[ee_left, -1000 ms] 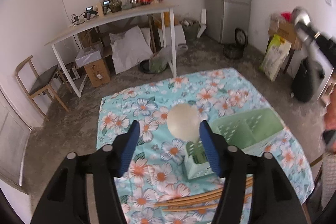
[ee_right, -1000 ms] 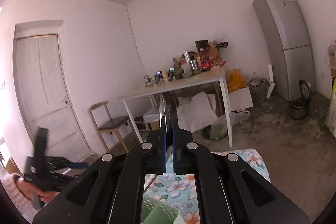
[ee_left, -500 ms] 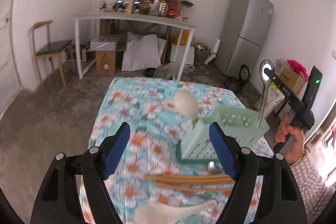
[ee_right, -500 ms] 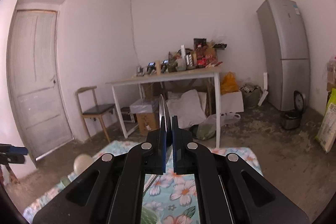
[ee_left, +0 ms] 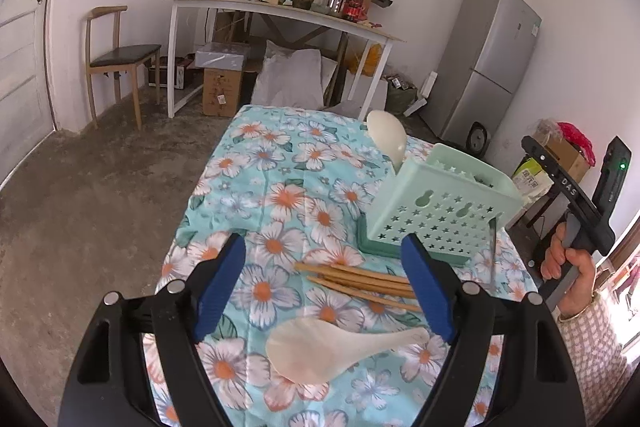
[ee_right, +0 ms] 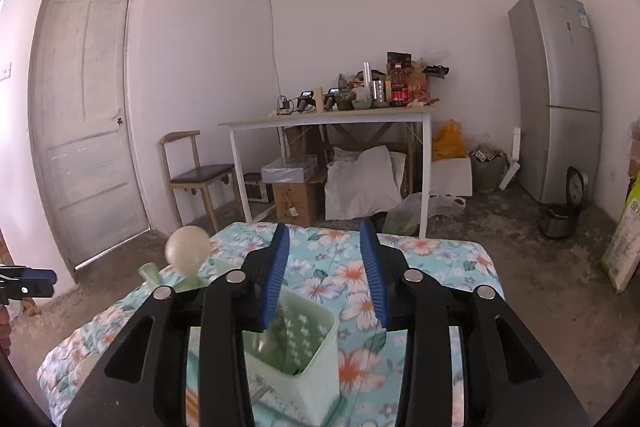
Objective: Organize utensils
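My right claw [ee_right: 326,275] now spread wide – metal spoon released beside the mint-green perforated plastic caddy [ee_left: 436,203], left claw [ee_left: 324,291] wide over floral-clothed tabletop [ee_left: 280,163], grey fridge [ee_right: 560,95] beyond.

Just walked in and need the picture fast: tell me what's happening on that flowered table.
A person is sorting utensils into a green holder with two handheld grippers. Both are open and empty: the right gripper hangs above the holder, the left gripper above the loose items. One white spoon already stands in the holder; another rice spoon and wooden chopsticks lie on the floral cloth.
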Available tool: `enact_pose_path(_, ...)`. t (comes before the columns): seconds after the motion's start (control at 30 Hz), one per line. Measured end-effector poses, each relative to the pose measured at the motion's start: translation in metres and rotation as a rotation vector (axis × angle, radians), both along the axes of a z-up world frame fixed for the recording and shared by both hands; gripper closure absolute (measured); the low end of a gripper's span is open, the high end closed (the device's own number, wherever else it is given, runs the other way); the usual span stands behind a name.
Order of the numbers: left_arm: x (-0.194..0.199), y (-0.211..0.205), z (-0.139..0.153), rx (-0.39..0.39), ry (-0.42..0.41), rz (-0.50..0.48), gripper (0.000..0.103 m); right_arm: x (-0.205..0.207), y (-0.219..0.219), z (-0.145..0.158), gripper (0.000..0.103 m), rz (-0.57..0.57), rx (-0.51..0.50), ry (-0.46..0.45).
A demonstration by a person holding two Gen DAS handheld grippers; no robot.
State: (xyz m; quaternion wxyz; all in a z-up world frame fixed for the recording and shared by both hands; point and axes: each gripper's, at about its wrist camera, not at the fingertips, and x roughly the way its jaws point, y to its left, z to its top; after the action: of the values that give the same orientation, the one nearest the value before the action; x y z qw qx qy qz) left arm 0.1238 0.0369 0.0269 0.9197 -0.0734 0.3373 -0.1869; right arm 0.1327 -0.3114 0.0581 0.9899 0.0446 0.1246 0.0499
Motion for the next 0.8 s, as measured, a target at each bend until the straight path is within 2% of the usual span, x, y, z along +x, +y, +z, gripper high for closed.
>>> enact_pose_path(0.17,-0.008,0.003,0.000,-0.018,-0.008,-0.012,0.025,-0.012,-0.009,0.007,0.063,-0.025,0.050,0.014)
enact_pose_path(0.3,-0.015,0.008,0.002,-0.020,-0.021,-0.012,0.025,-0.024,-0.026,0.001,0.060,-0.019,0.217,0.077)
enact_pose_path(0.37,-0.017,0.011,0.000,-0.027,-0.026,-0.011,0.025,-0.028,-0.030,-0.012,0.060,0.000,0.311,0.141)
enact_pose_path(0.43,-0.017,0.015,-0.004,-0.033,-0.018,-0.006,0.025,-0.030,-0.027,-0.025,0.059,0.016,0.351,0.203)
enact_pose_path(0.6,-0.013,0.021,-0.013,-0.050,0.013,-0.008,0.025,-0.027,-0.015,-0.040,0.058,0.020,0.347,0.291)
enact_pose_path(0.7,-0.010,0.019,-0.018,-0.043,0.015,-0.018,0.025,-0.026,-0.014,-0.041,0.058,0.026,0.372,0.300)
enact_pose_path(0.8,-0.005,0.014,-0.023,-0.040,0.027,-0.032,0.025,-0.029,-0.011,-0.041,0.058,0.027,0.353,0.300)
